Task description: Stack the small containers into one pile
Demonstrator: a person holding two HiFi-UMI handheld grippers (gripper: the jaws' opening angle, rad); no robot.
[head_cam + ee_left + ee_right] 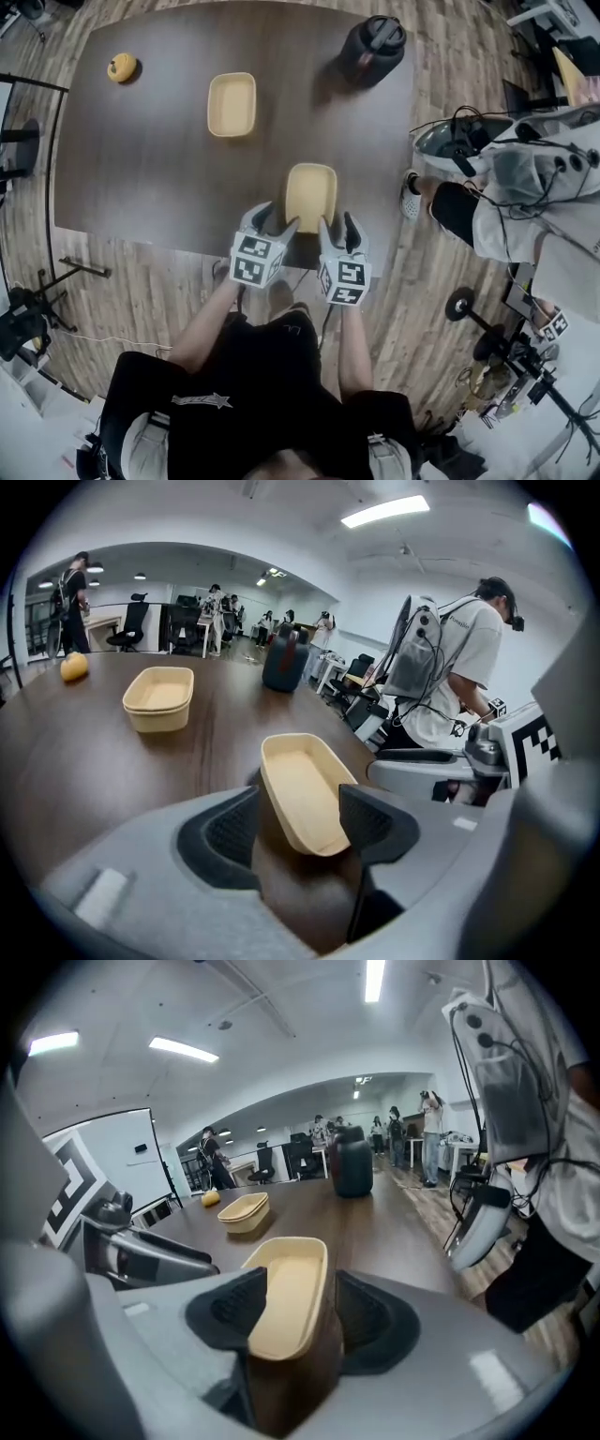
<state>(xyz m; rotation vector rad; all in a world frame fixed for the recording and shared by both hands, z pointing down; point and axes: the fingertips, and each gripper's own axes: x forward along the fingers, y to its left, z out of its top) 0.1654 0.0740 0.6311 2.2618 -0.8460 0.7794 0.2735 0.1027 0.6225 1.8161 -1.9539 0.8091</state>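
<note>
Two pale yellow small containers lie apart on the dark table [141, 169]. The far container [232, 103] sits mid-table, seen also in the left gripper view [159, 696] and the right gripper view [244, 1211]. The near container [311, 192] lies by the front edge. My left gripper [272, 225] is open at that edge, and the near container [305, 785] has its near end between the spread jaws [302, 825], untouched. My right gripper [338, 228] is open too, and the near container [286, 1288] lies between its pads [298, 1312] with no visible pressure.
A black jug [372, 49] stands at the table's far right. A small yellow object [122, 67] sits at the far left corner. A person in white [534, 206] stands right of the table among cables and stands. Other people are in the background.
</note>
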